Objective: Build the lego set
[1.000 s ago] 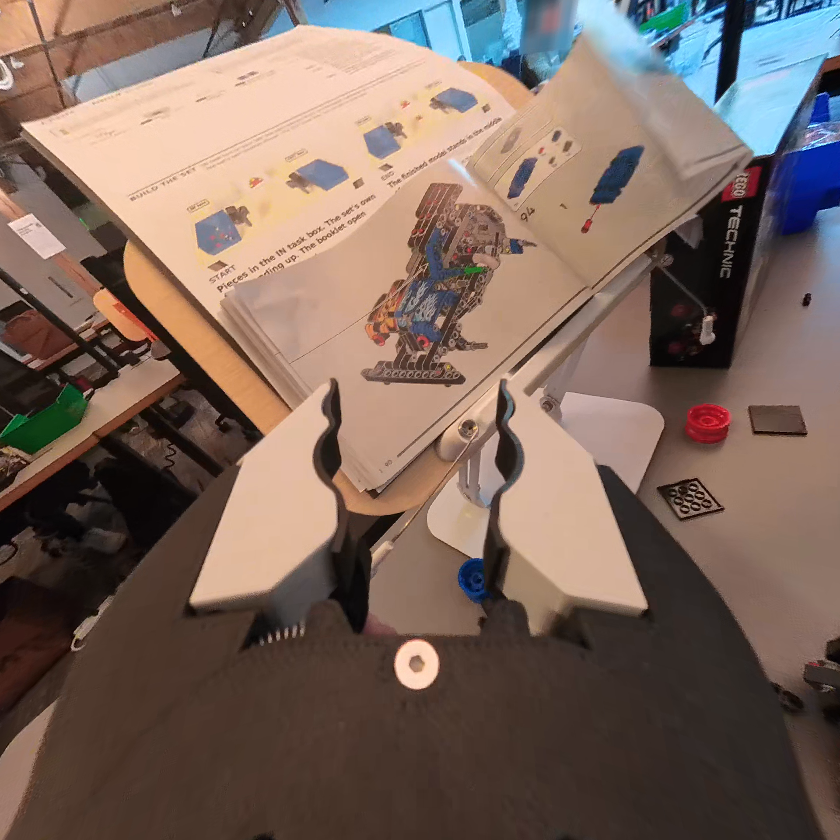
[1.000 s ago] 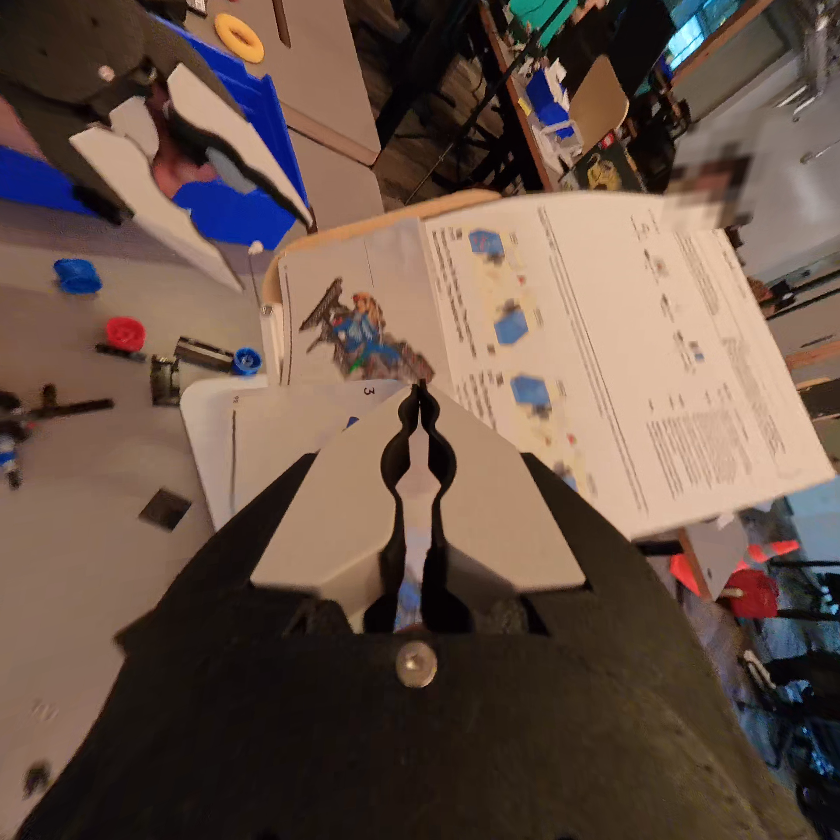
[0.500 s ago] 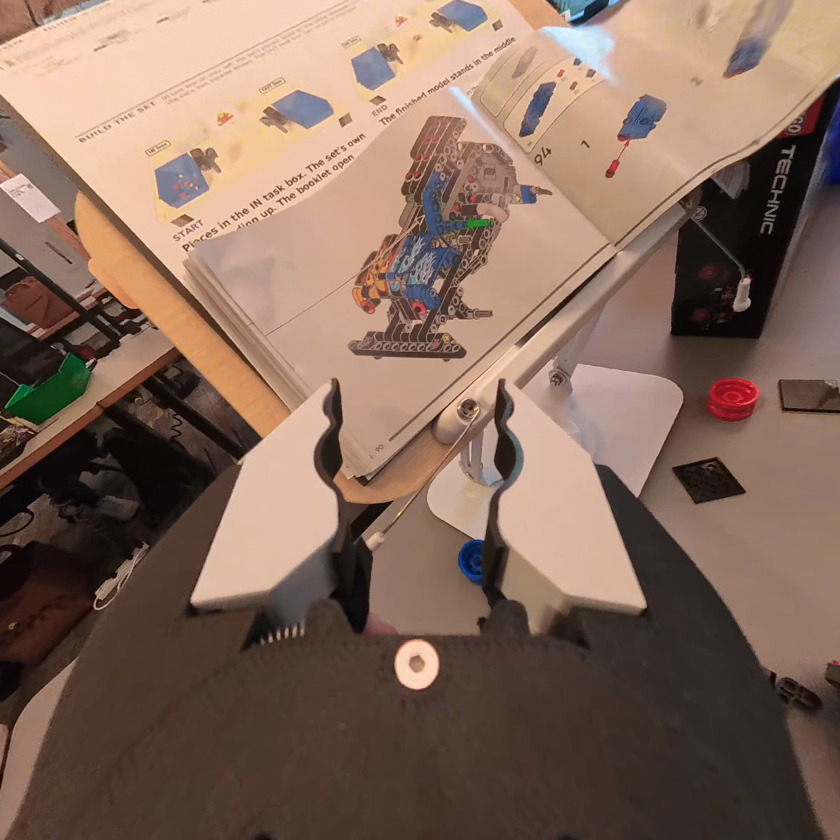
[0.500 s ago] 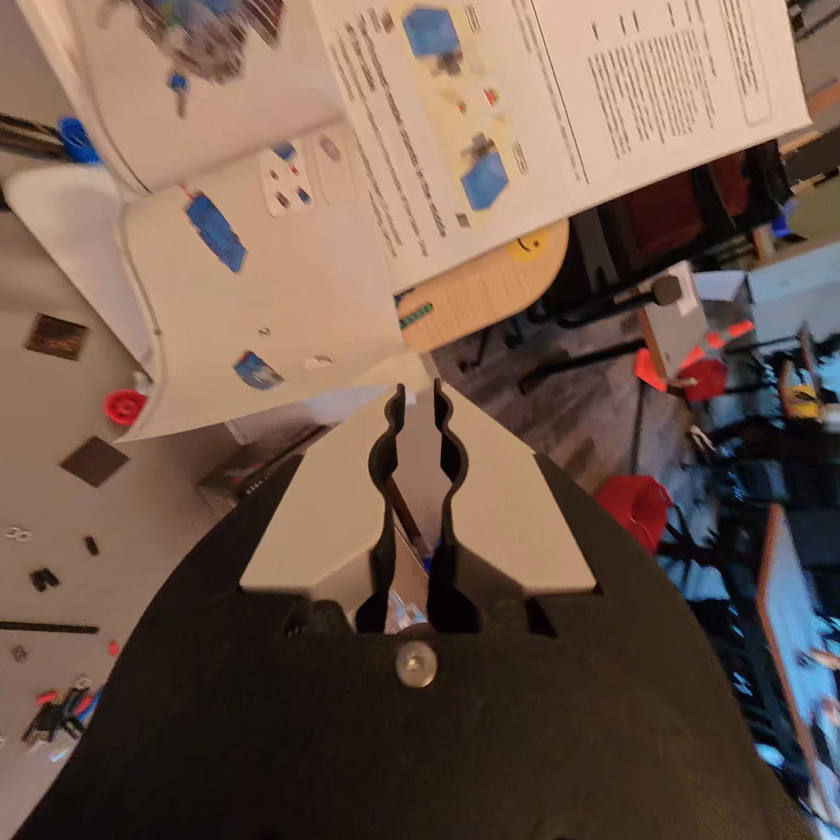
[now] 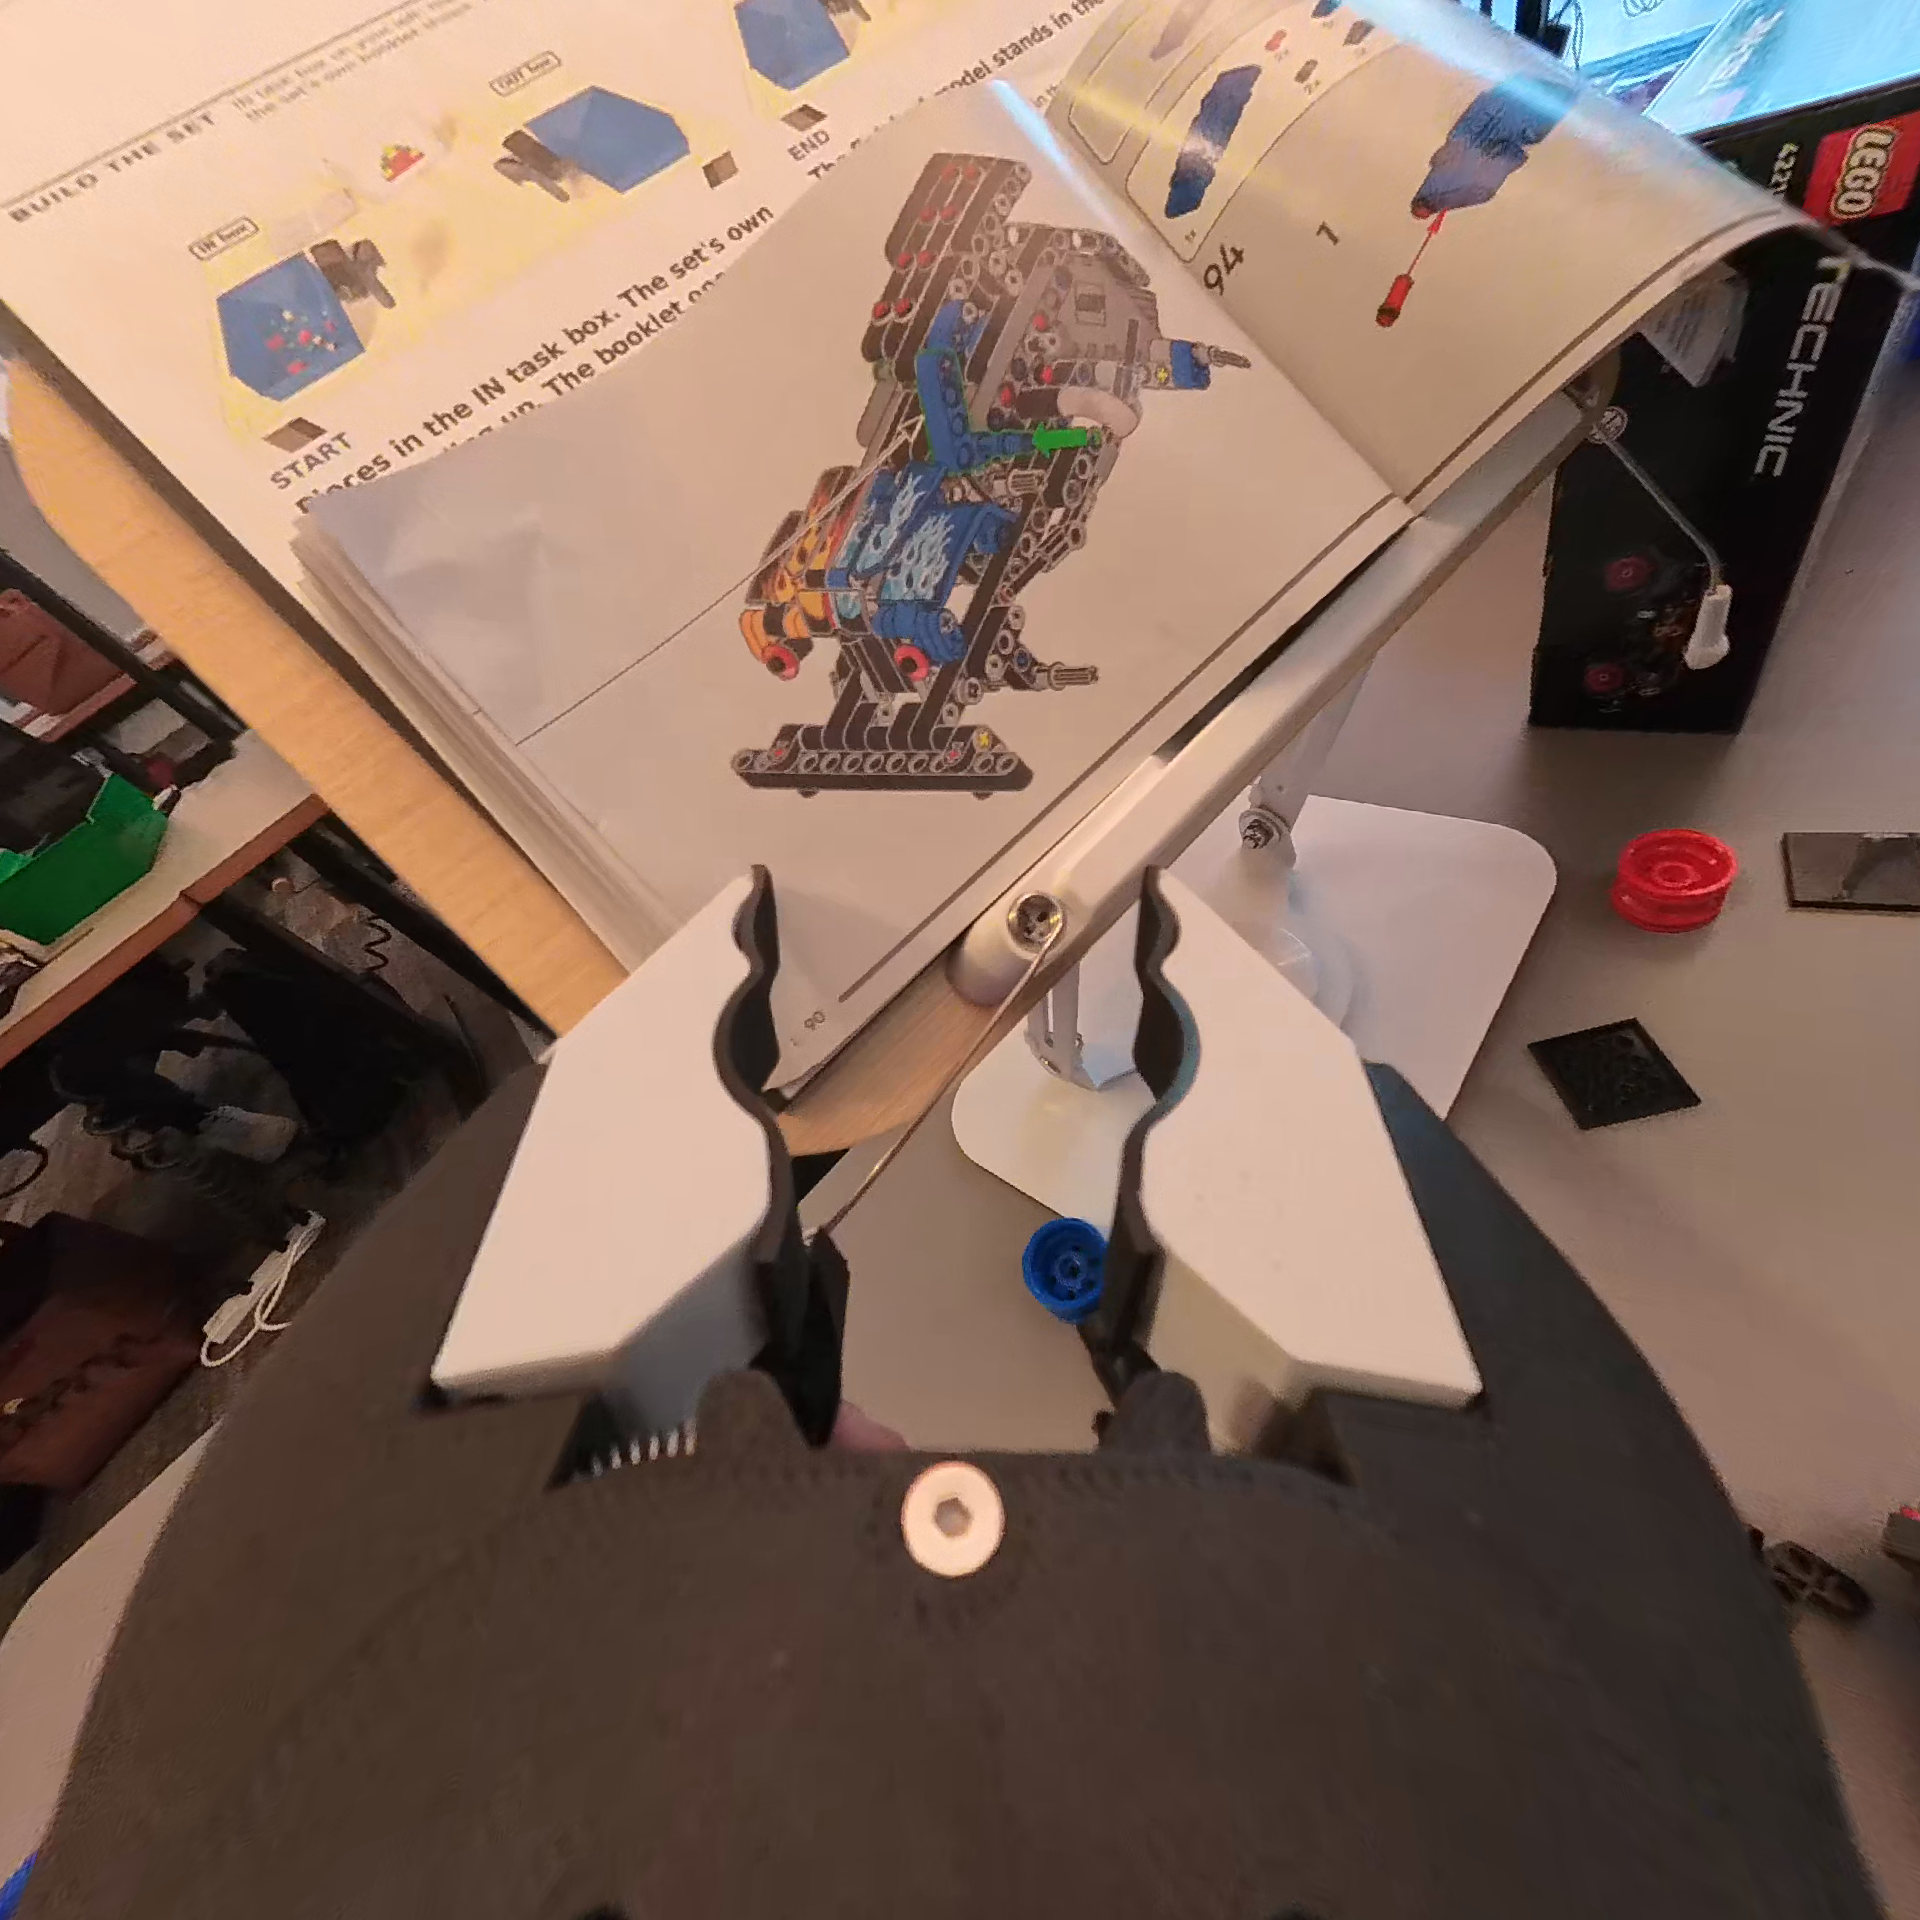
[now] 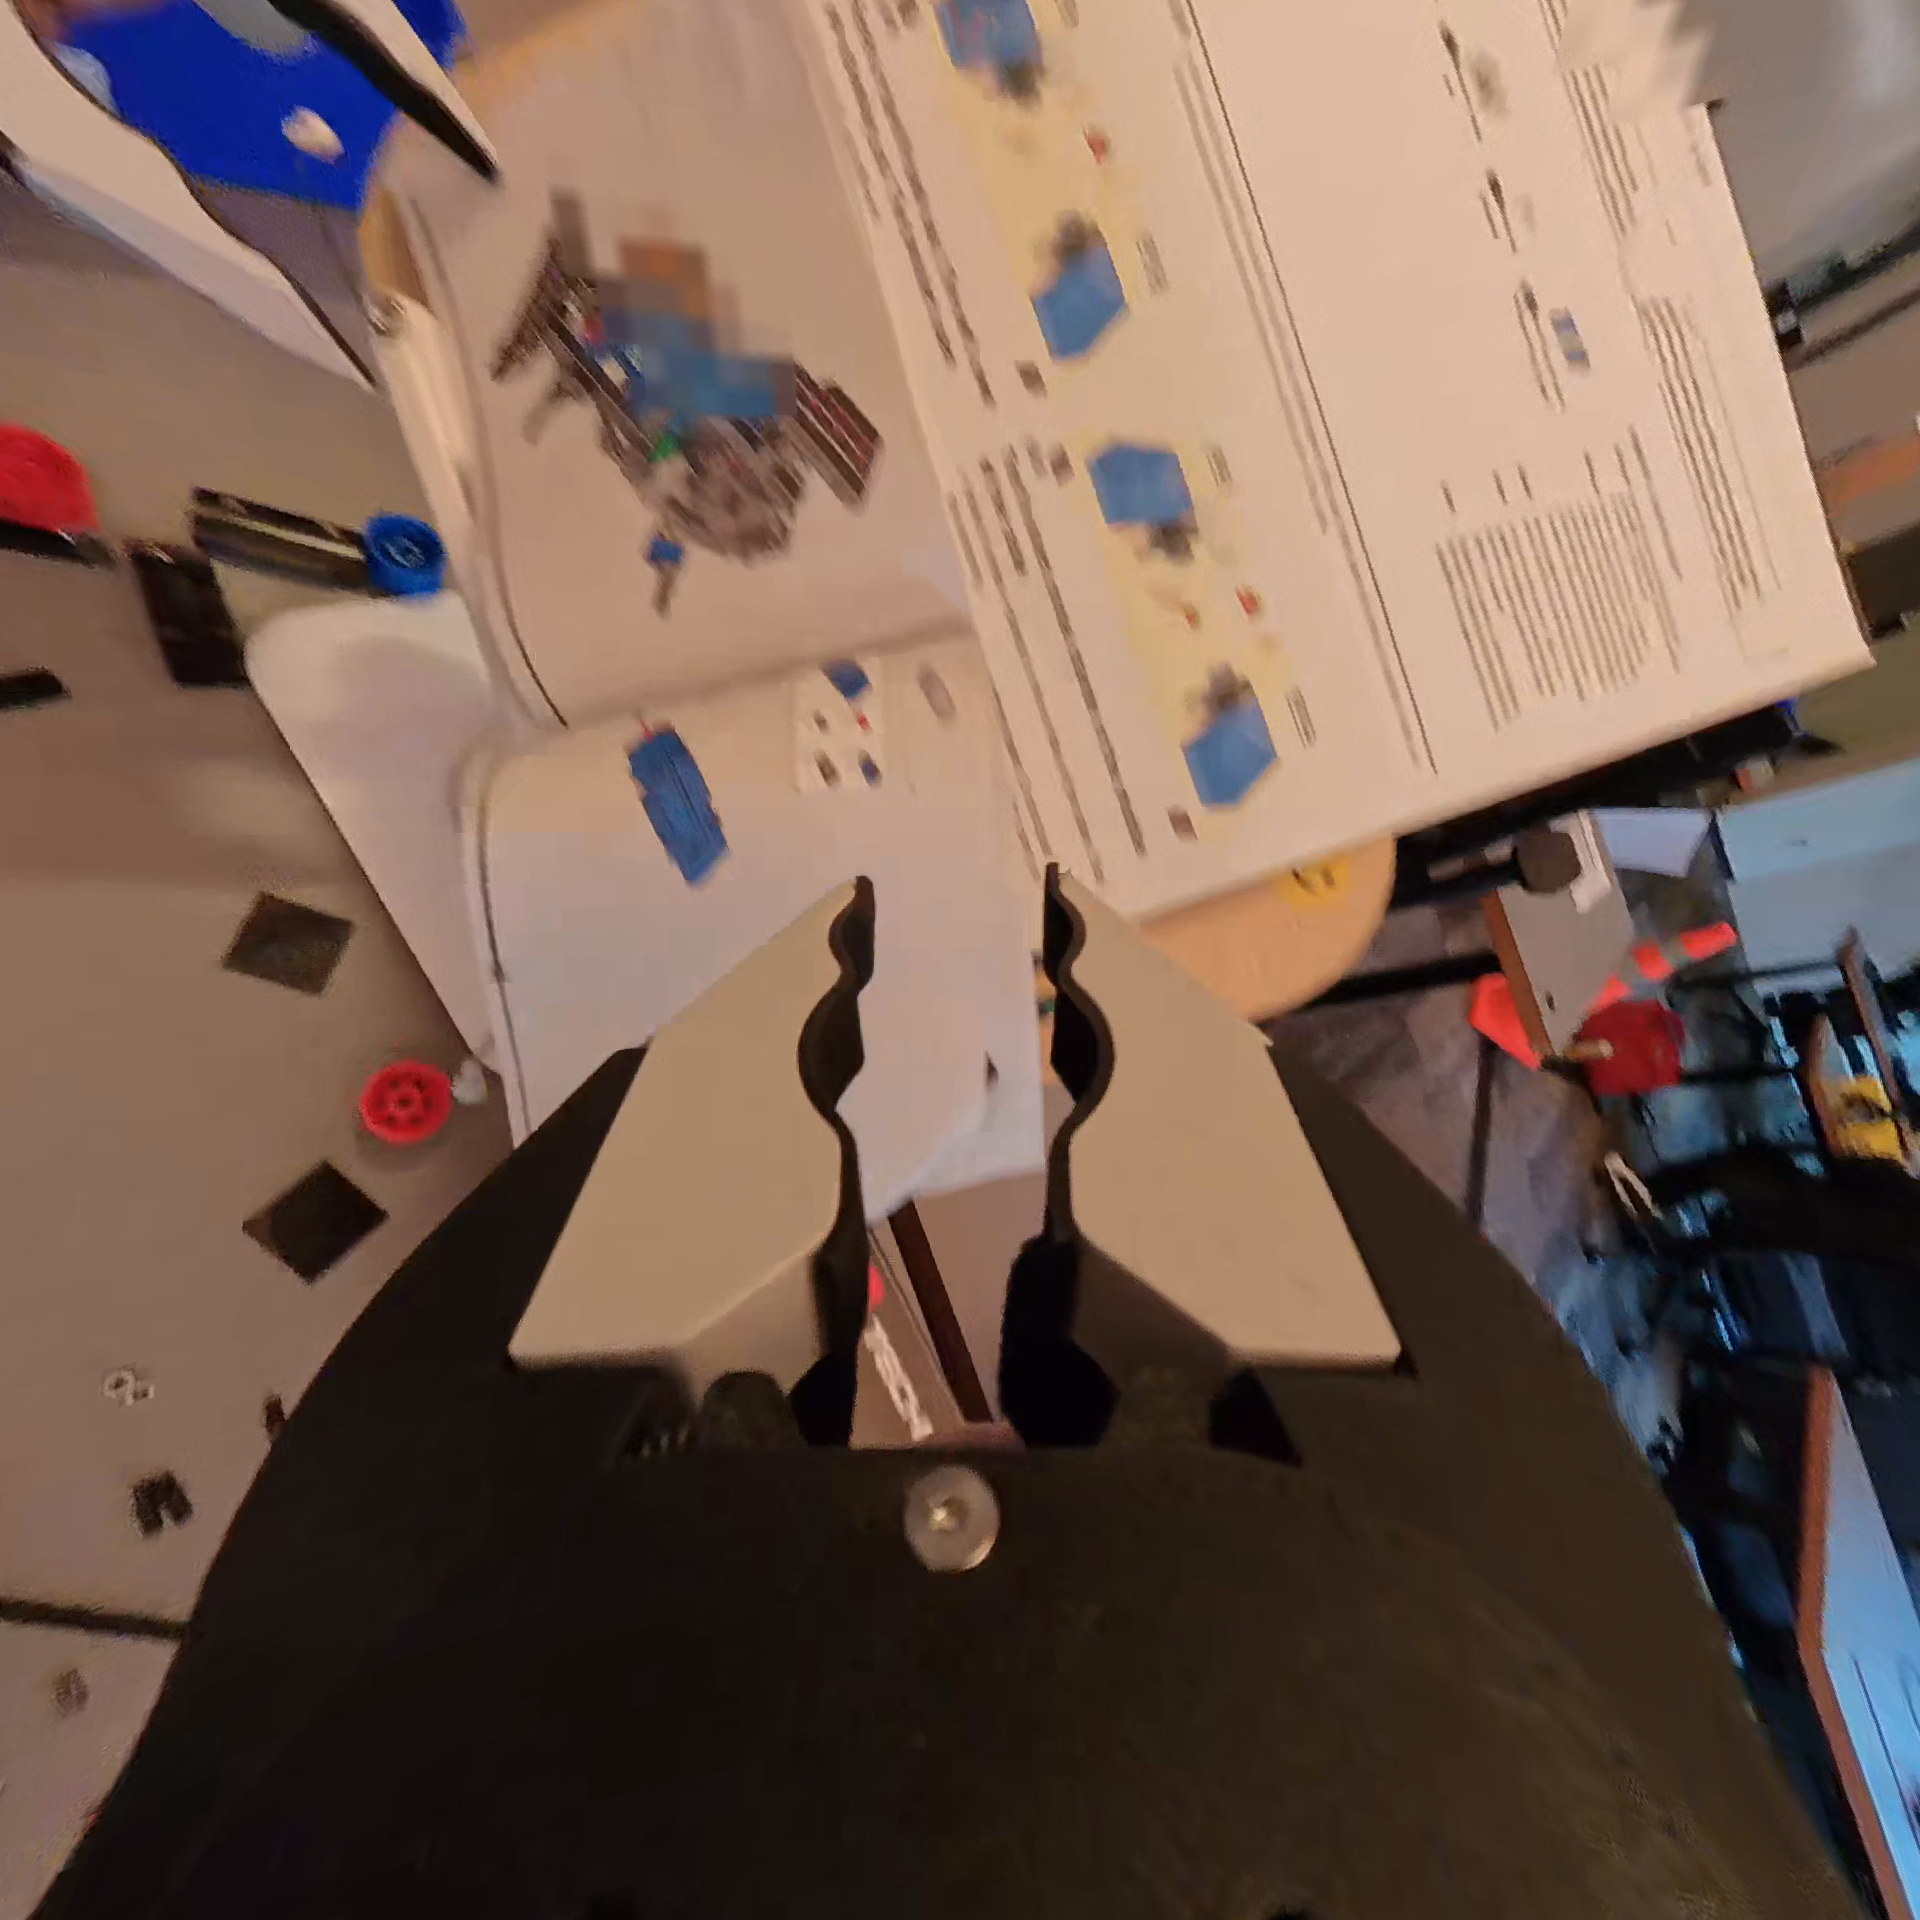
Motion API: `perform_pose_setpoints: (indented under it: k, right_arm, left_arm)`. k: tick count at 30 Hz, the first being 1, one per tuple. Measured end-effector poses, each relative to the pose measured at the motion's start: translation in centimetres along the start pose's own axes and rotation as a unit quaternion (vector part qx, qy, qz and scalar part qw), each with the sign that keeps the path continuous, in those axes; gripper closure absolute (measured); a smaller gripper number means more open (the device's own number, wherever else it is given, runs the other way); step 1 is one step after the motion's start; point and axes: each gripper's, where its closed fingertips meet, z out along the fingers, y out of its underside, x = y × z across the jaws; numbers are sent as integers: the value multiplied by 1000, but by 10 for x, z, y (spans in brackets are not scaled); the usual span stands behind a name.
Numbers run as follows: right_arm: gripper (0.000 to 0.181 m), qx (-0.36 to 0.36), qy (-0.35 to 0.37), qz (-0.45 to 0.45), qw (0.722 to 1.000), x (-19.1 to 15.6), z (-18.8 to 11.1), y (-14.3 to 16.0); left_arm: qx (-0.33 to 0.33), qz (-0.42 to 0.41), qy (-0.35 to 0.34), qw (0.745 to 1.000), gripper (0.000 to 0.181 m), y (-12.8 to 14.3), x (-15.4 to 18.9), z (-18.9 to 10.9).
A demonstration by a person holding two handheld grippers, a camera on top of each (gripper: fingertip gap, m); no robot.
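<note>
Booklet (image 5: 935, 582) lies open on a tilted white stand (image 5: 1351, 935) on the desk (image 5: 1558, 1299). Left hand-held gripper (image 5: 951, 904) is spread and empty before its lower edge. Right hand-held gripper (image 6: 951, 899) is parted, empty. Red wheel (image 5: 1673, 878) lies nearby.

Blurred right wrist view. The right claw (image 6: 956, 904), two grey fingers on a black body, stands parted and empty before an open white instruction booklet (image 6: 665, 436) on a stand, with a large printed sheet (image 6: 1351, 416) behind it. On the grey surface (image 6: 135, 1039) to the left lie a red toothed wheel (image 6: 403, 1103), flat black square tiles (image 6: 314, 1218) and a blue round hub (image 6: 405, 553). The left claw's pale finger (image 6: 156, 218) shows top left.
</note>
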Motion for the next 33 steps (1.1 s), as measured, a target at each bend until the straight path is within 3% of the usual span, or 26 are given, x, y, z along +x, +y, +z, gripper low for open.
perform_pose_setpoints:
  k: [8,12,17,21,25,33]
  right_arm:
    - [135,23,-56,-37,997,-30,82,-62]
    - [134,10,-60,-50,997,-33,107,-76]
    - [137,9,-82,-31,996,-32,114,-84]
    - [150,-29,-81,-34,996,-29,119,-69]
    - [175,-11,-71,-41,997,-26,113,-67]
    - [181,75,-91,-51,992,-30,90,-77]
  left_arm:
    - [12,-10,18,1000,110,-5,12,7]
    - [13,-2,27,1000,110,-8,19,10]
    - [15,5,38,999,109,-10,27,13]
    - [14,17,44,999,109,-12,34,15]
    - [16,26,41,999,109,-13,33,13]
    - [60,-36,5,998,112,-23,5,1]
